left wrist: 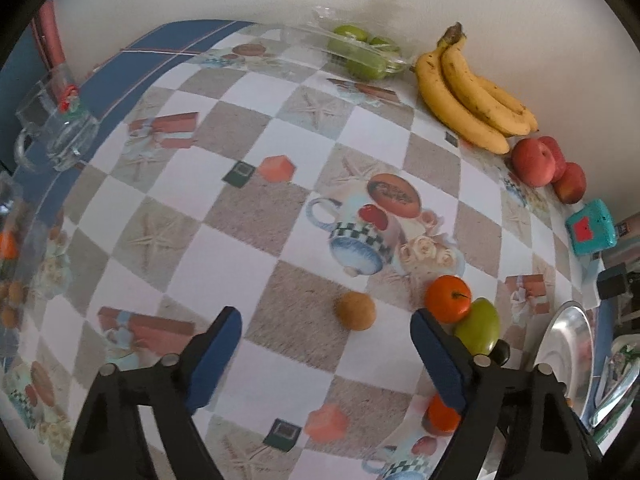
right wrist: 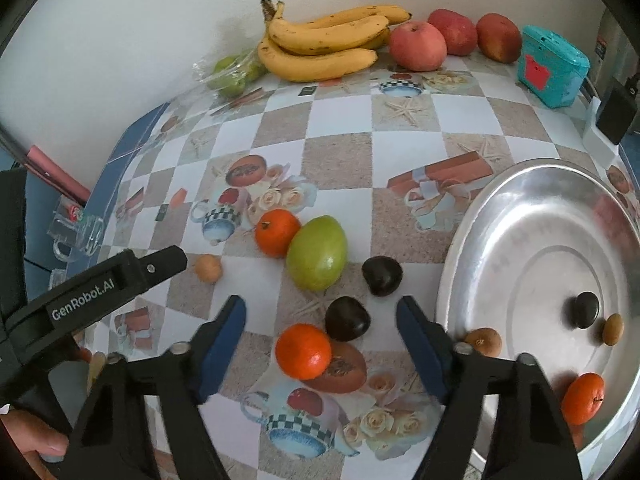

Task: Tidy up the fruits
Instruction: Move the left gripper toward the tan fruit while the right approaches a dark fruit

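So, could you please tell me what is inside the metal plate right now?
The metal plate holds a dark fruit, two small brown fruits and an orange. Its near edge is covered by the right hand-held gripper.

Two oranges (right wrist: 277,232), a green mango (right wrist: 317,253) and dark plums (right wrist: 382,275) lie beside the steel plate (right wrist: 520,216).

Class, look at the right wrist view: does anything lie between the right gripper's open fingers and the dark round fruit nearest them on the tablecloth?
Nothing visible does. The right gripper is open, and the dark round fruit lies bare between its fingers. An orange tangerine touches that fruit's near-left side and could get nudged.
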